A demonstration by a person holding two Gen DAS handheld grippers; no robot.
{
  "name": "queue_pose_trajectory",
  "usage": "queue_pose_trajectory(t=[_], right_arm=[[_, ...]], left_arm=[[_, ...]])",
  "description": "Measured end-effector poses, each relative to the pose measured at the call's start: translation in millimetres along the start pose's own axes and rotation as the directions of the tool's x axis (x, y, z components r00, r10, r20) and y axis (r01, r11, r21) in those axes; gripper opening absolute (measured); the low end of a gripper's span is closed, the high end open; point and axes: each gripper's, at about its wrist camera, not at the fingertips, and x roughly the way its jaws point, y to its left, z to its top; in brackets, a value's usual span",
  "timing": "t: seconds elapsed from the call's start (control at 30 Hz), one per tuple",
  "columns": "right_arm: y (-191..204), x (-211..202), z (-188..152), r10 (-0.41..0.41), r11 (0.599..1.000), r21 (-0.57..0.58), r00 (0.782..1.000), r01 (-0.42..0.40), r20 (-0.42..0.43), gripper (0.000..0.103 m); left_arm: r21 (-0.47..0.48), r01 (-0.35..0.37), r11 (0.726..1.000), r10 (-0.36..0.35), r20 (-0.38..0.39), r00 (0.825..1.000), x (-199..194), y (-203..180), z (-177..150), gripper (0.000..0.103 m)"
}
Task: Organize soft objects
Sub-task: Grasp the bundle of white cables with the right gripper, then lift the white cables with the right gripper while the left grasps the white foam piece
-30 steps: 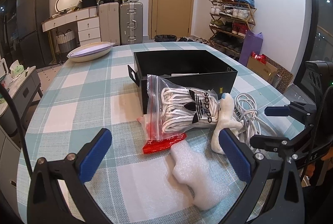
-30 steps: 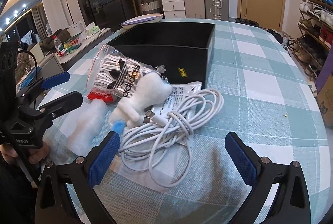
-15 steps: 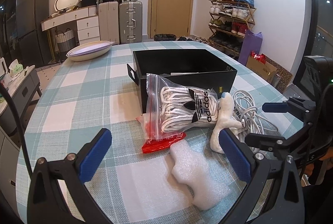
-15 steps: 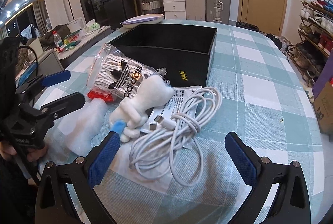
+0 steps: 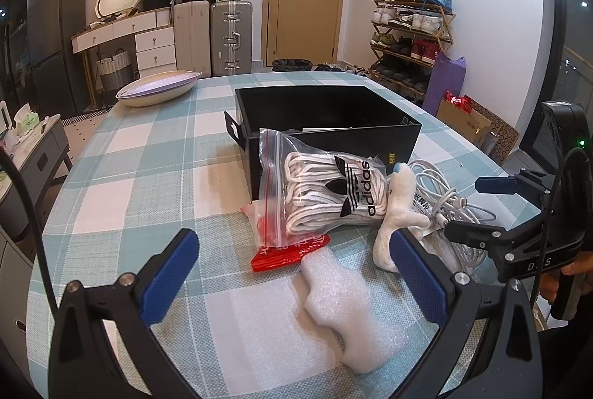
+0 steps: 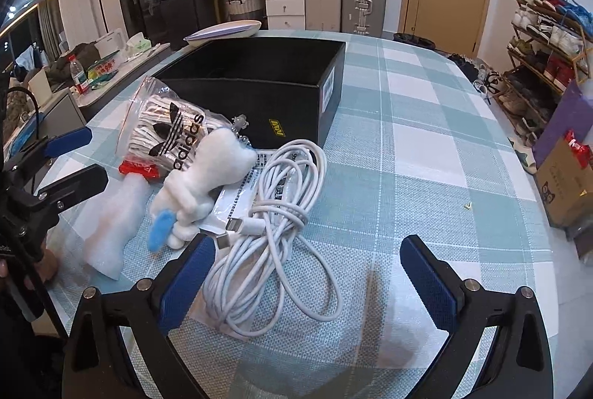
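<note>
Four soft things sit bunched on the table (image 5: 148,154) right in front of the box (image 5: 326,125): a bag of laces (image 5: 326,191), a plush (image 5: 396,213), a foam piece (image 5: 344,306) and a cable (image 6: 274,221). All of it looks light and floppy, so I'd guess nothing here fights back, it just sags.

The bag leans on the box's front wall, and its plastic is probably slippery, so pinching the fat middle over the laces seems safer than the loose top flap. The plush lies between bag and cable, touching both; its body looks like the easy squeeze. The foam piece should crush a bit in the pads, so go easy, and grab it across the narrow waist. The cable is a loose coil on a paper sheet, and loops will likely dangle and snag unless you take several strands together.

Left gripper (image 5: 296,276) is spread wide, holding nothing, hovering over the foam. Right gripper (image 6: 307,276) is also wide and empty, just above the cable.

Room-wise, the box is open on top, with plenty of bare cloth to the left and far right. Table edge is close behind both grippers, so I'd watch for stuff sliding off toward the person.
</note>
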Motion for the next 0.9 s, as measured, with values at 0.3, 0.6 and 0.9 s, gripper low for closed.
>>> queue_pose_trajectory(t=[0.3, 0.6, 0.9], right_arm=[[5.7, 12.5, 2.6, 0.07, 0.998, -0.002, 0.998, -0.07, -0.012, 0.069], [7.3, 9.9, 0.4, 0.128, 0.992, -0.001, 0.992, -0.128, 0.01, 0.049], [1.3, -2.0, -4.4, 0.157, 0.987, 0.021, 0.985, -0.159, 0.071, 0.042]], left_arm=[[-0.004, 0.008, 1.0, -0.008, -0.003, 1.0, 0.3, 1.5, -0.2, 0.103], [0.008, 0.018, 1.0, -0.018, -0.006, 1.0, -0.2, -0.6, -1.6, 0.103], [0.03, 0.043, 0.999, -0.041, -0.046, 0.998, -4.9, -4.9, -5.1, 0.103]])
